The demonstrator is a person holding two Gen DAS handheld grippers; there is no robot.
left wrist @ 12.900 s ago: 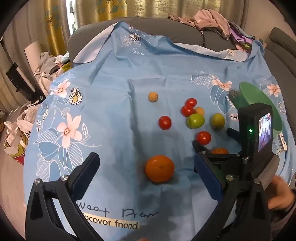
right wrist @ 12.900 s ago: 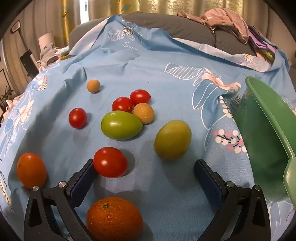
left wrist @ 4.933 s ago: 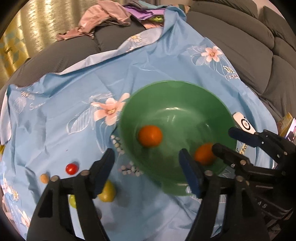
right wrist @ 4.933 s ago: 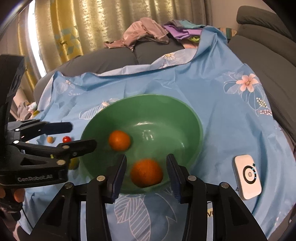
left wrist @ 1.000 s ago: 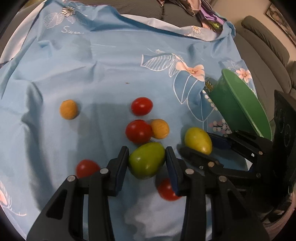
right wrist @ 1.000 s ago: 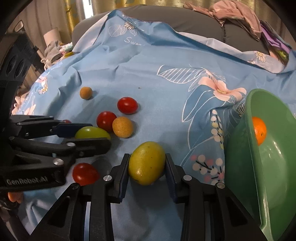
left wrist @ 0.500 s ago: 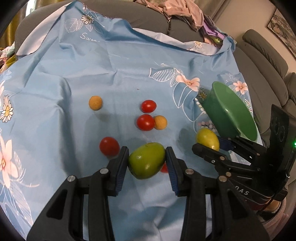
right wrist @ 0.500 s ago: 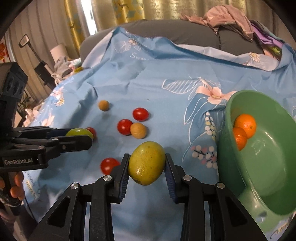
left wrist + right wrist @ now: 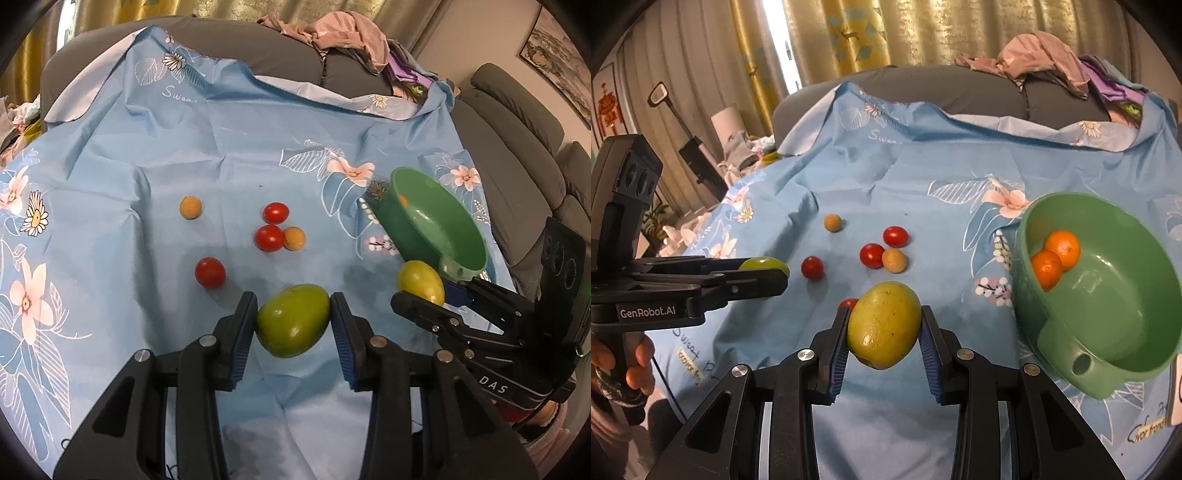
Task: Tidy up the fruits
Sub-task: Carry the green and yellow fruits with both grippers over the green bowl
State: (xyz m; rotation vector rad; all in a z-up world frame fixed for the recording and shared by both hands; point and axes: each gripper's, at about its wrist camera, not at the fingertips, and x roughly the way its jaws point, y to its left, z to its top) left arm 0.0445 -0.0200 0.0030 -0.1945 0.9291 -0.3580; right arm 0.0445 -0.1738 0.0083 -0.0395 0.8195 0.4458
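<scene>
A light-blue floral fabric cloth covers a grey sofa. Near the cloth's right edge sits a smooth green plastic bowl holding two round orange mandarins. The left gripper clamps an oval green fruit, held above the cloth. The right gripper clamps an oval yellow-green fruit beside the bowl. Glossy red tomatoes and matte tan balls lie mid-cloth.

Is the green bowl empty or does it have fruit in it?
Not empty. The green bowl holds two oranges resting against its inner wall; the remaining inside looks bare.
</scene>
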